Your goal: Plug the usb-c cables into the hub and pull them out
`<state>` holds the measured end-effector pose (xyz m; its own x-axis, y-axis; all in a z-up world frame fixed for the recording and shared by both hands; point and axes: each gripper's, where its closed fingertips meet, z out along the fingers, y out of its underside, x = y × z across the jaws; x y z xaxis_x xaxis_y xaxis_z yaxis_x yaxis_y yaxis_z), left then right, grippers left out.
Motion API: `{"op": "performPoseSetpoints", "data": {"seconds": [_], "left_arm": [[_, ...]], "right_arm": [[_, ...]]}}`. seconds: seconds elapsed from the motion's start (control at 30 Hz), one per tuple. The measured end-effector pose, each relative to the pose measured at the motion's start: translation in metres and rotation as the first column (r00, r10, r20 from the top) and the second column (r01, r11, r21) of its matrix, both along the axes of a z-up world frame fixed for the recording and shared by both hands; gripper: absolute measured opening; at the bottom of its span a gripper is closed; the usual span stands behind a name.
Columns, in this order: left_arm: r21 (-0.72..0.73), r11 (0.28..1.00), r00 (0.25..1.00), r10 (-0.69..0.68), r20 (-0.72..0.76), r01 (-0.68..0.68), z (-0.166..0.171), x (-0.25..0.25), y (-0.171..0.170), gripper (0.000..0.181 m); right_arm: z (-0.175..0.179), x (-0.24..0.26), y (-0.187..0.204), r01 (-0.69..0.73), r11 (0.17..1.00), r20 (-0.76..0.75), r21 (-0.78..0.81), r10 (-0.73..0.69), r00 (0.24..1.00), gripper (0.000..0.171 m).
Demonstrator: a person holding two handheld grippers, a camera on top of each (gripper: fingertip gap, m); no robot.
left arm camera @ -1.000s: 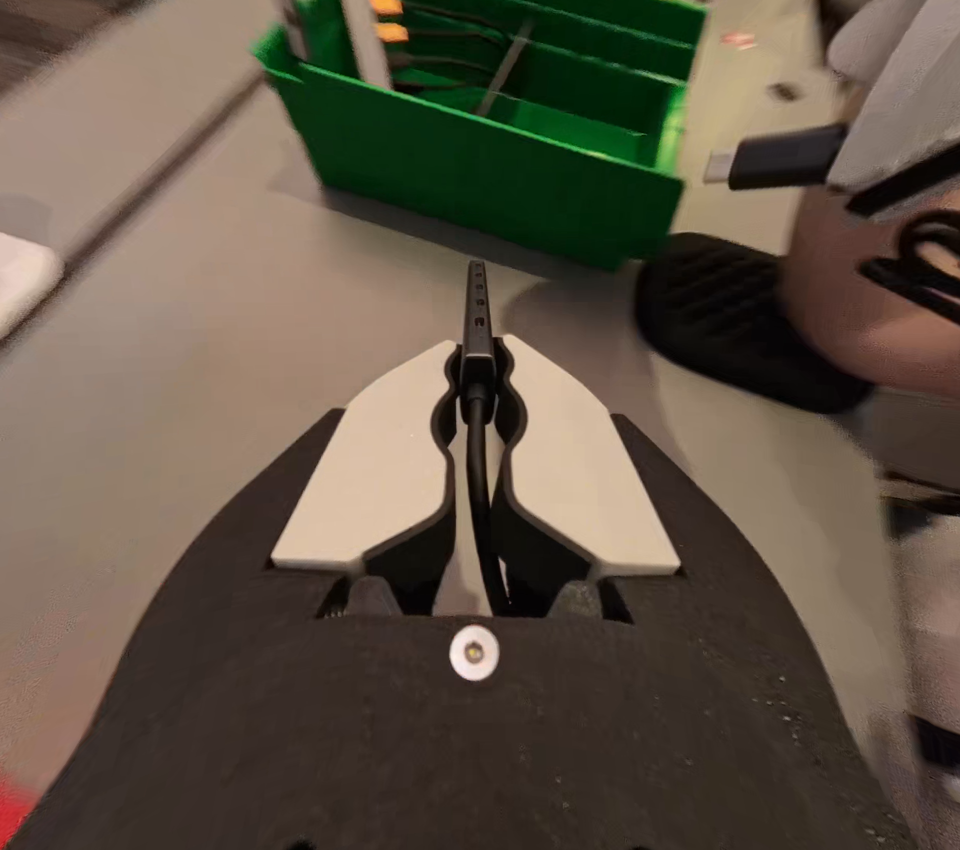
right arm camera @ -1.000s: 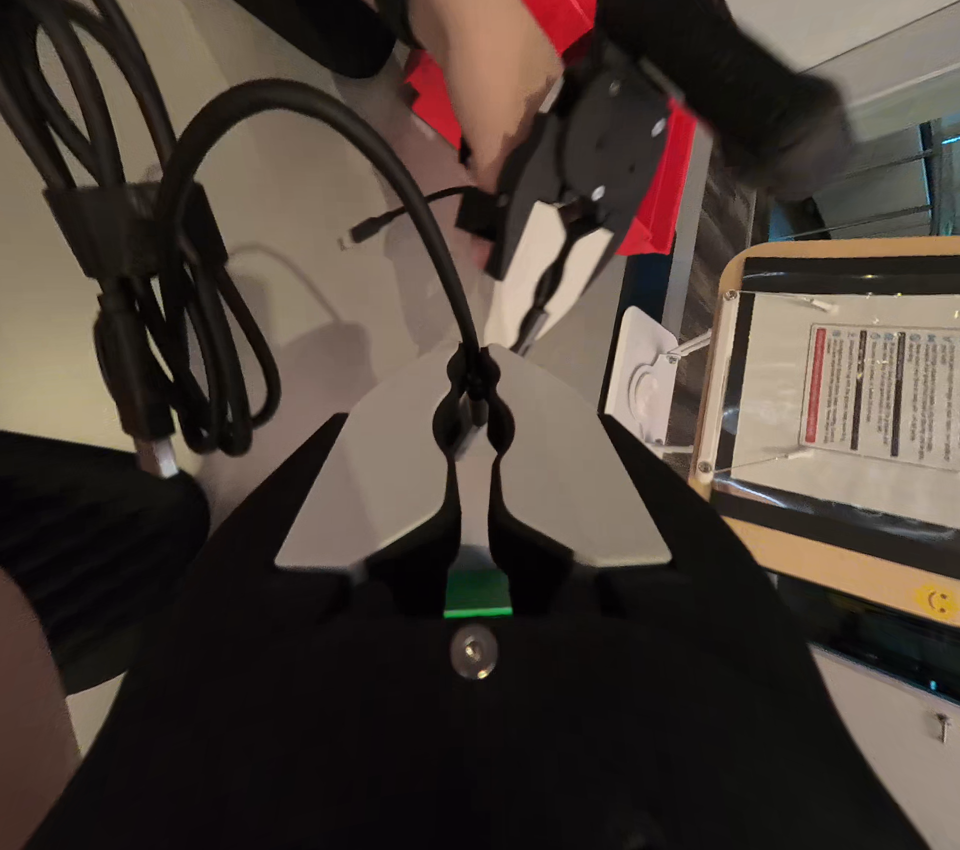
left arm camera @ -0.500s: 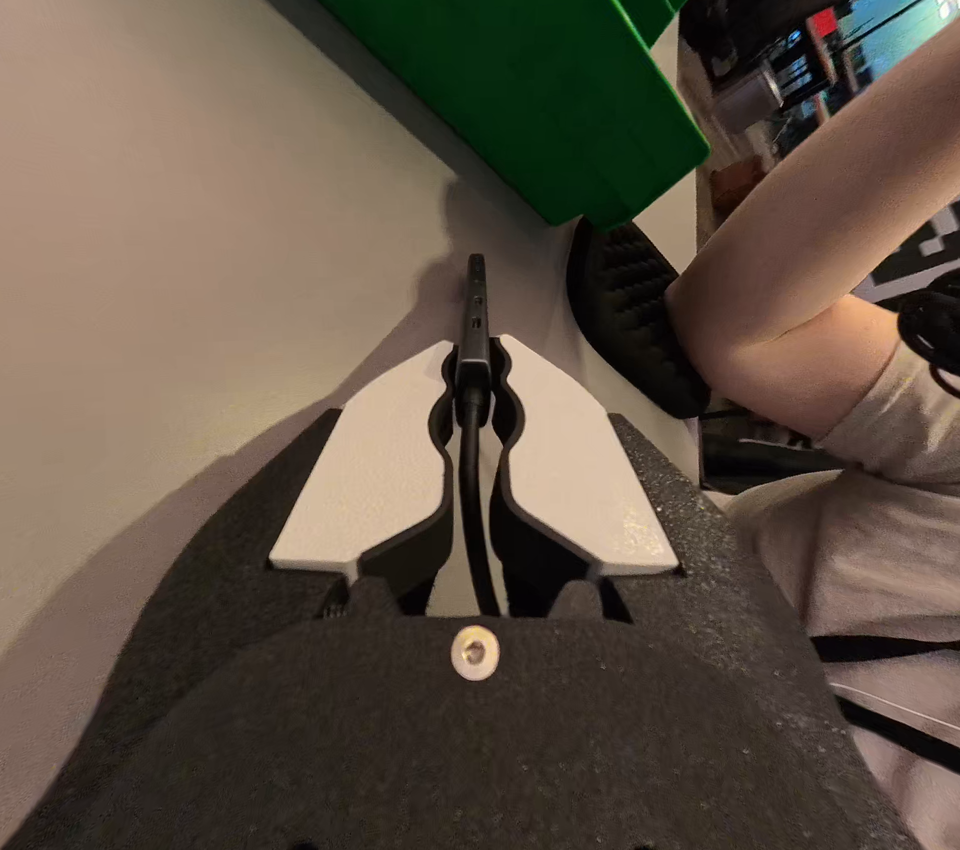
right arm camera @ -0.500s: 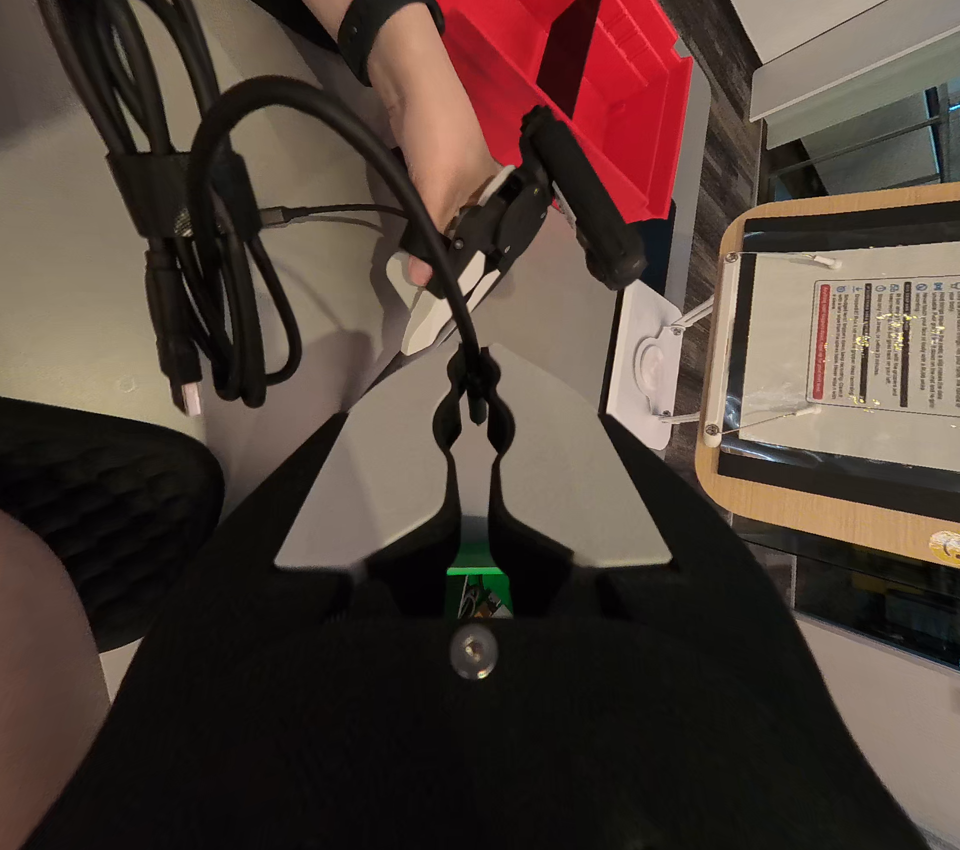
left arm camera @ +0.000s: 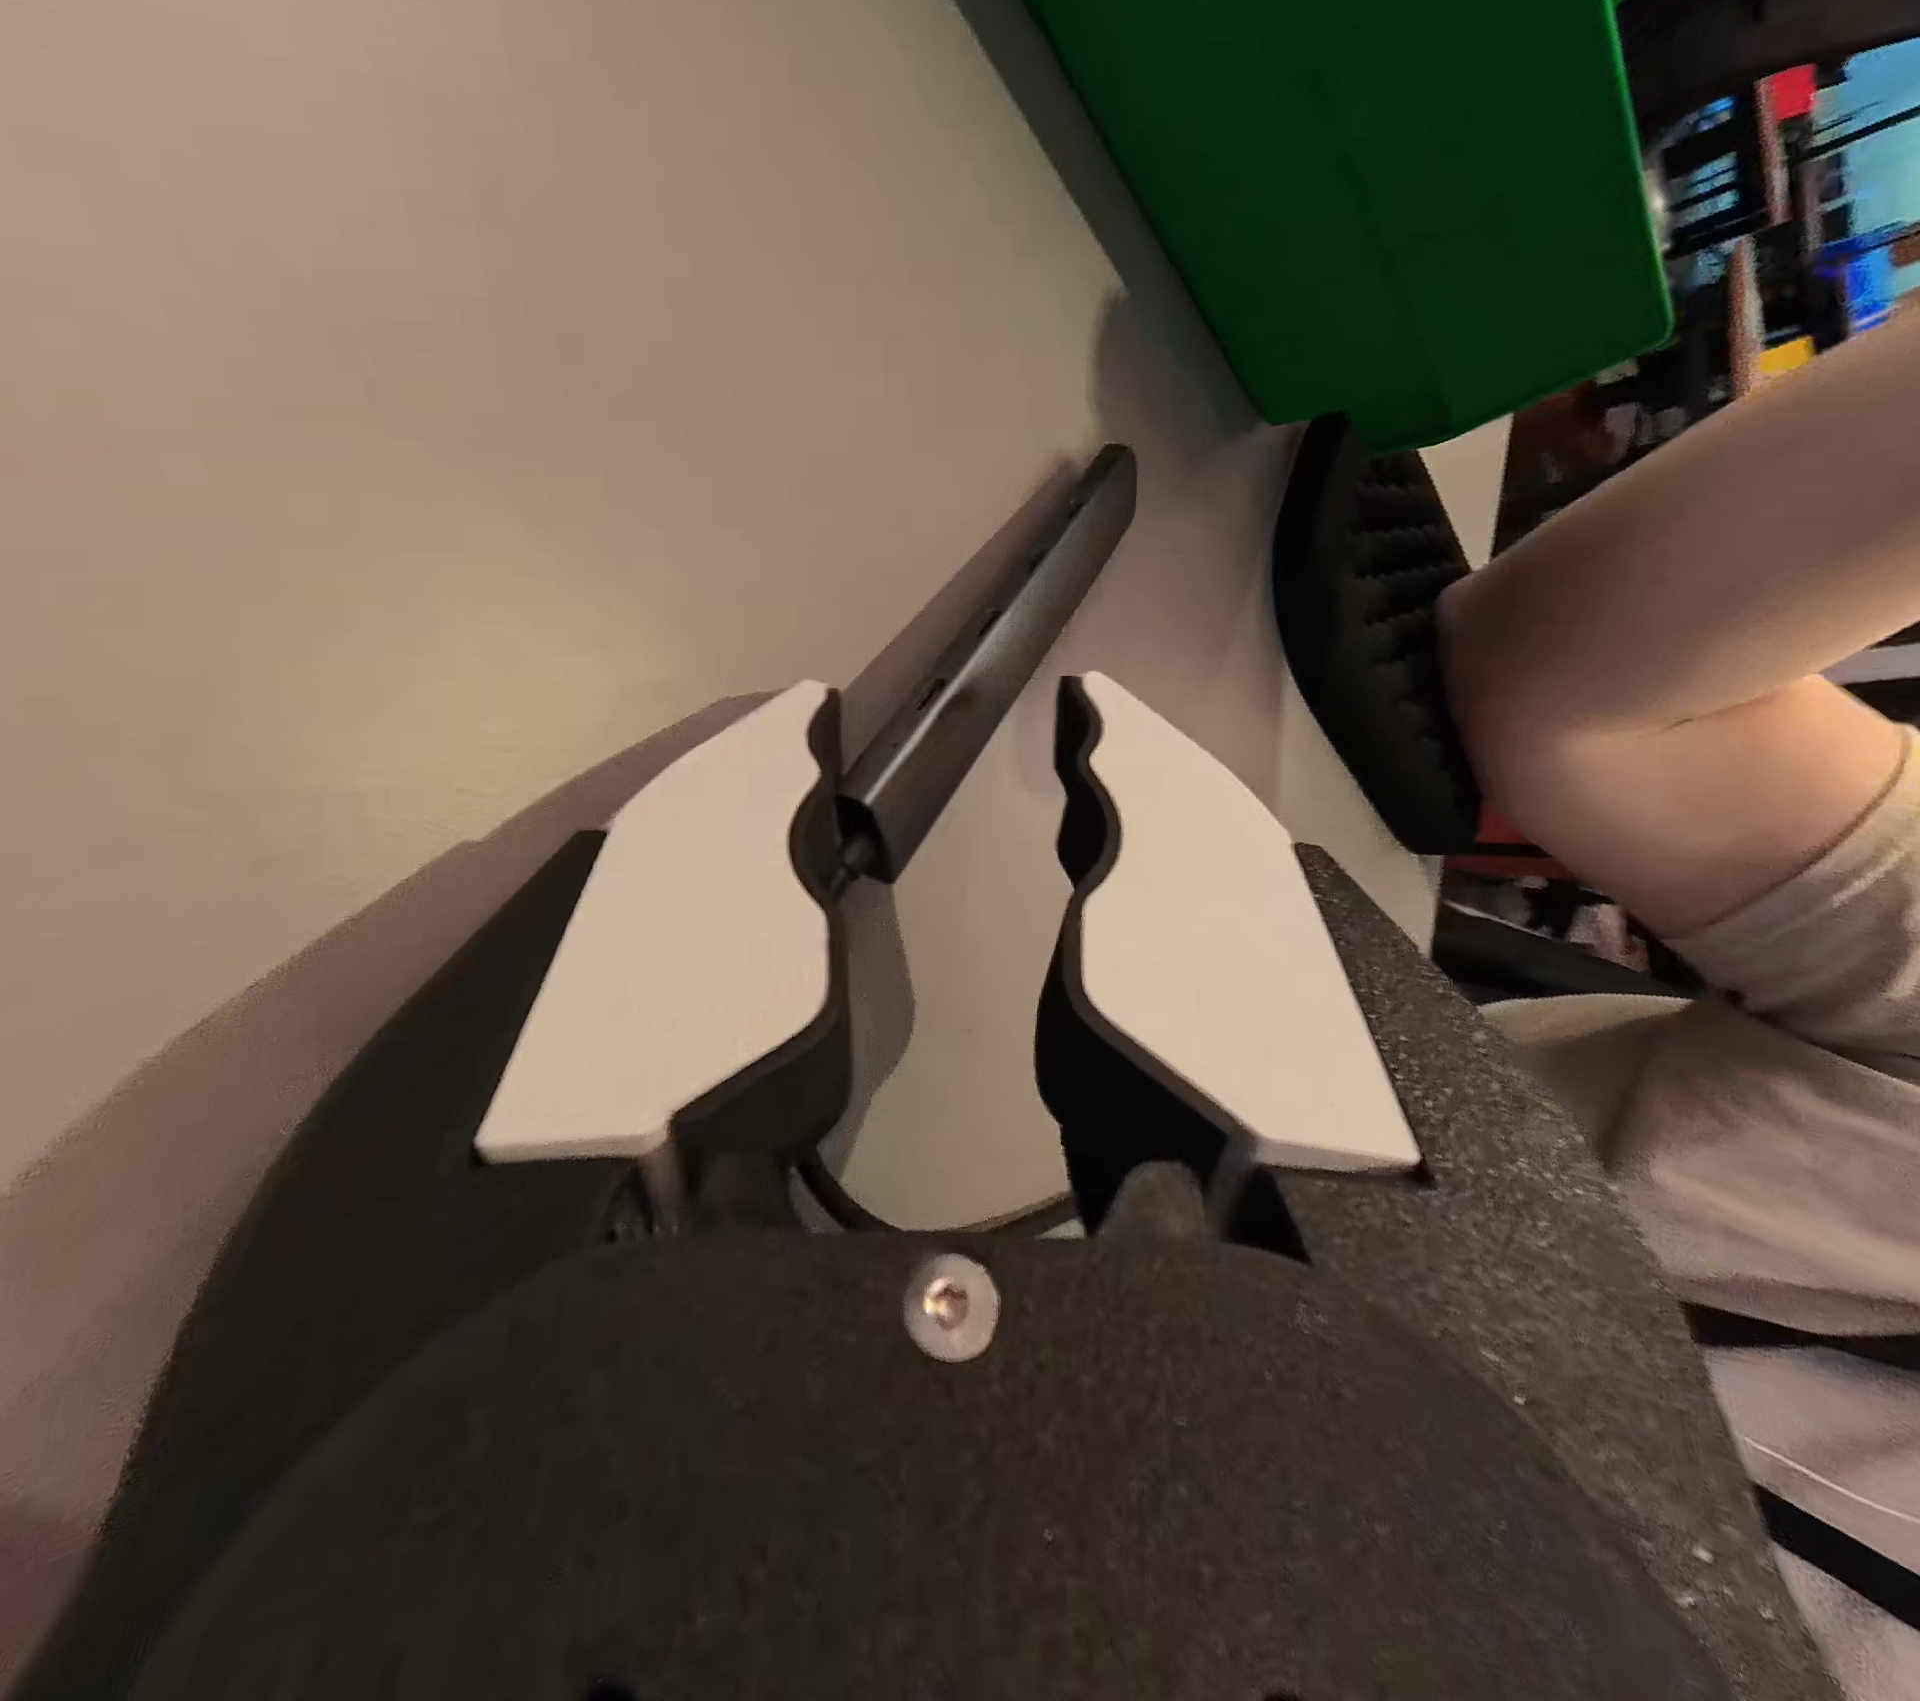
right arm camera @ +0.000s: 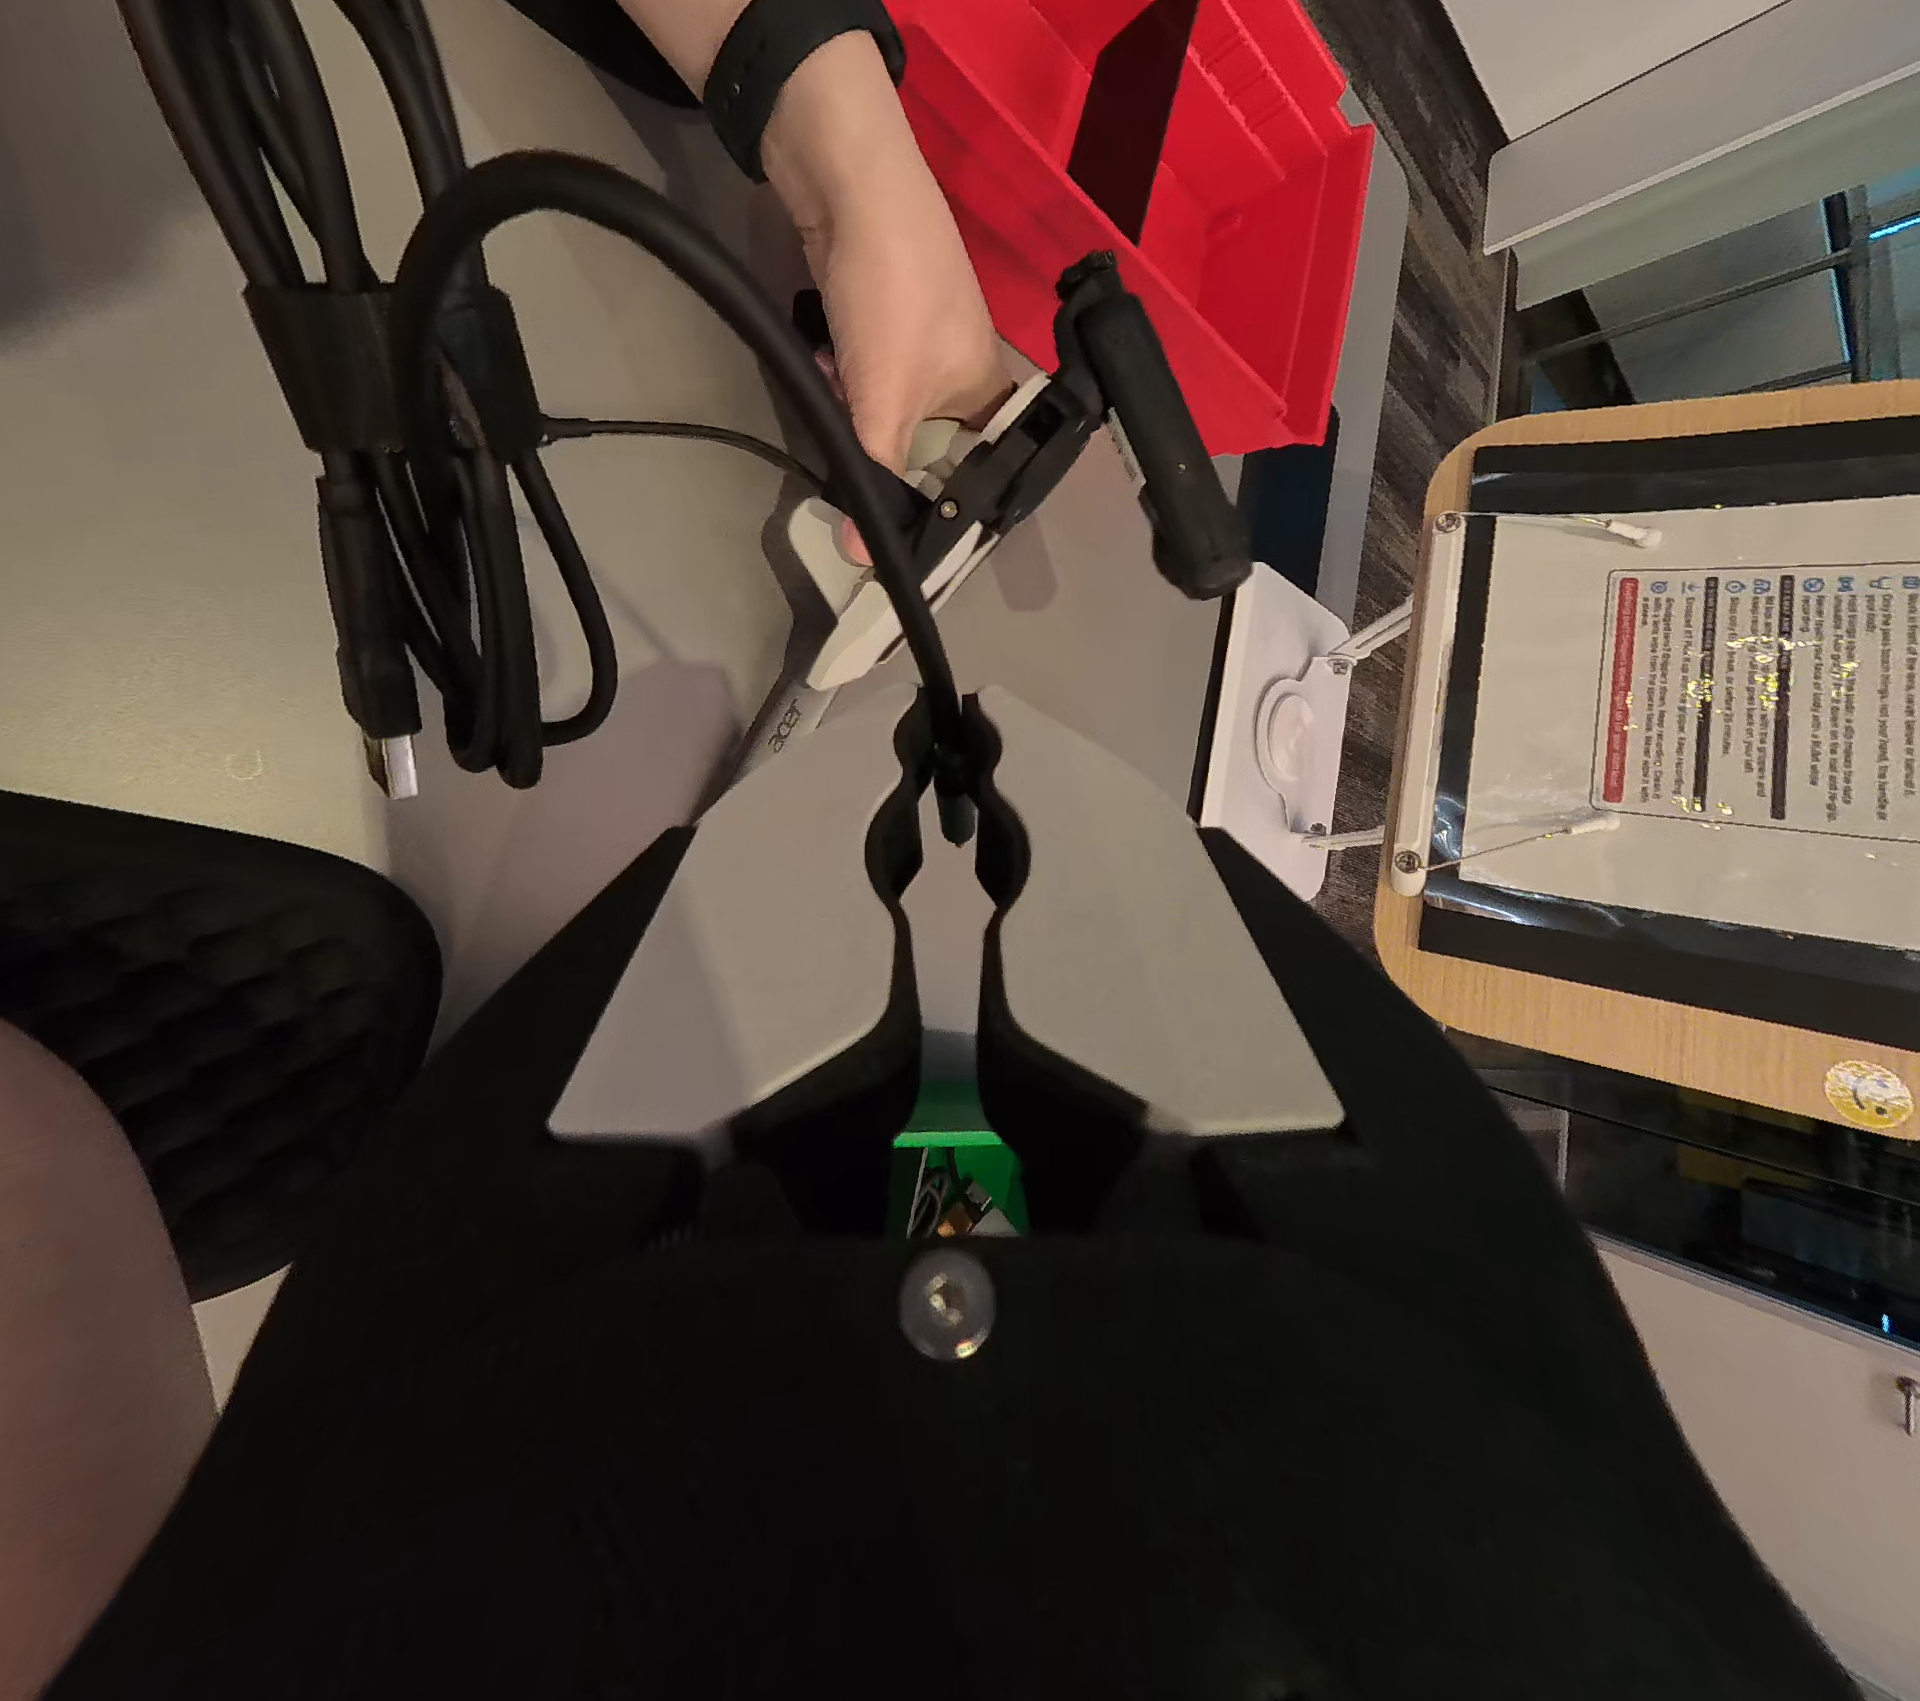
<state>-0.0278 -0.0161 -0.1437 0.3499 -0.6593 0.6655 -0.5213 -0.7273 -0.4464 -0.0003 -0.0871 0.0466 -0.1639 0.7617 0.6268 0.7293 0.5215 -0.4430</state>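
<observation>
In the left wrist view my left gripper (left arm camera: 945, 695) is open. The slim dark hub (left arm camera: 987, 643) lies slanted on the pale table (left arm camera: 416, 301), its near end against my left finger, apart from the right finger. In the right wrist view my right gripper (right arm camera: 951, 716) is shut on a thick black cable (right arm camera: 727, 280) just behind its plug, which points back between the fingers. The left gripper (right arm camera: 847, 643) shows farther off in a hand, low over the grey hub (right arm camera: 784, 747).
A green bin (left arm camera: 1351, 93) stands just past the hub. A black mesh pad (left arm camera: 1361, 612) sits under a forearm at right. A strapped bundle of black cables (right arm camera: 416, 508) lies left, a red bin (right arm camera: 1091, 93) behind, a wooden board (right arm camera: 1558, 1007) right. There is about 20 centimetres between the tips of the two grippers.
My left gripper has opened and let go of the hub, which now lies slanted on the table. My right gripper keeps its hold on the black cable.
</observation>
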Motion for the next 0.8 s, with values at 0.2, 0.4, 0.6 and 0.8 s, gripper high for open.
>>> {"op": "performPoseSetpoints", "data": {"seconds": [0.2, 0.4, 0.6, 0.8], "left_arm": [[0.258, 0.966, 0.991, 0.026, -0.131, 0.009, 0.001, -0.009, 0.020, 0.061], [0.458, 0.887, 0.982, -0.039, 0.182, -0.050, 0.102, 0.001, 0.017, 0.059], [0.560, 0.822, 0.472, -0.537, 0.699, 0.107, 0.237, -0.026, -0.097, 0.039], [0.600, 0.766, 0.350, -0.641, 0.683, 0.232, 0.236, -0.034, -0.130, 0.044]], "right_arm": [[-0.001, -0.003, 0.004, -0.003, 1.000, 0.002, 0.015, 0.003, 1.000, 0.006], [0.012, -0.030, -0.001, -0.169, 0.984, -0.110, 0.055, 0.174, 0.979, 0.006], [0.058, -0.059, -0.056, -0.621, 0.782, -0.493, 0.053, 0.562, 0.665, 0.005], [0.073, -0.053, -0.074, -0.786, 0.616, -0.643, 0.043, 0.619, 0.450, 0.005]]}}
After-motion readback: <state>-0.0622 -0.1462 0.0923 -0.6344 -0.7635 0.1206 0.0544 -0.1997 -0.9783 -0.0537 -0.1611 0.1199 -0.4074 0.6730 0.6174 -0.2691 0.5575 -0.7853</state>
